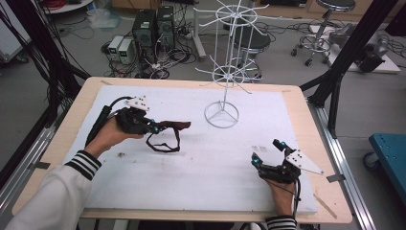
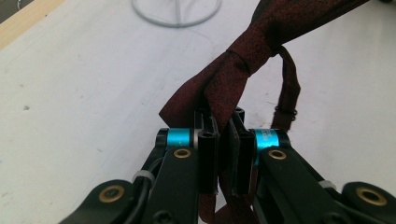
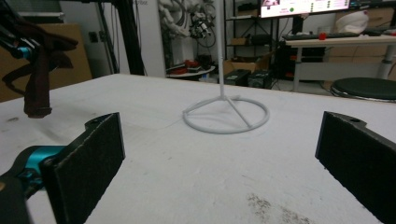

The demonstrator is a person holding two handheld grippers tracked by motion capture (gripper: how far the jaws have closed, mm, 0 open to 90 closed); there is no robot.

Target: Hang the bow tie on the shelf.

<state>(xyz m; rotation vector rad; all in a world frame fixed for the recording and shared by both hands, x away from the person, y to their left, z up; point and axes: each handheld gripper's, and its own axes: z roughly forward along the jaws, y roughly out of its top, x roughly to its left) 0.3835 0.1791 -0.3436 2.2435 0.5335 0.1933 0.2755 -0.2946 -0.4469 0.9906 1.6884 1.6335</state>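
One tool (image 1: 154, 127) grips bow tie (image 1: 173, 126), mid-mat (image 1: 201, 182)

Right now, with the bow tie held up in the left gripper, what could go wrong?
1. The left gripper pinches only one wing of the bow tie, so the cloth may slip out when moved.
2. The strap hangs in a loose loop toward the table; it may drag or snag on the rack.
3. The right gripper is open and far away, so it cannot steady the tie.
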